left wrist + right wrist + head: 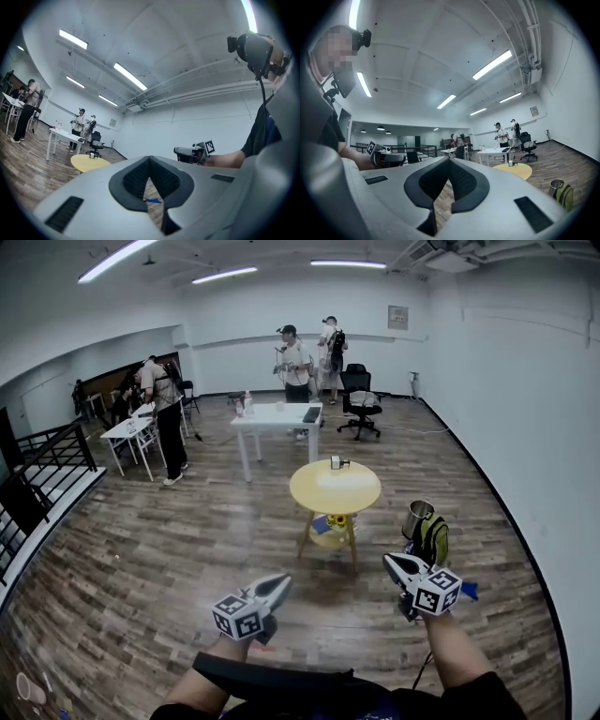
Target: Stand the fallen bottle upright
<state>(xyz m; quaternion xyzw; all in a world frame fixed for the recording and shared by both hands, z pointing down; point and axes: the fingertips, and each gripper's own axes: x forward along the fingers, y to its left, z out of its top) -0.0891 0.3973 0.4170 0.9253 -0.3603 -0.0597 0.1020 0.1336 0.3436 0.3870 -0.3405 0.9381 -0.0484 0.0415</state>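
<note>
Wood floor (187,549) fills the head view: round yellow desk (323,493) at 12 o'clock carries the small bottle (337,462), posture unclear; metal cup (418,517) and green bag (433,538) at 2 o'clock. Left gripper view: left claw (149,160) together, empty. Right gripper view: right claw (450,161) together, empty.

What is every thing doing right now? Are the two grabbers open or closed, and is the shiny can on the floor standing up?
Left gripper: shut, nothing between its jaws.
Right gripper: shut, nothing between its jaws.
Shiny silver metal can: standing upright on the wooden floor, top looks open.
Small object on the round yellow table: too far off to tell whether it stands or lies.
</note>
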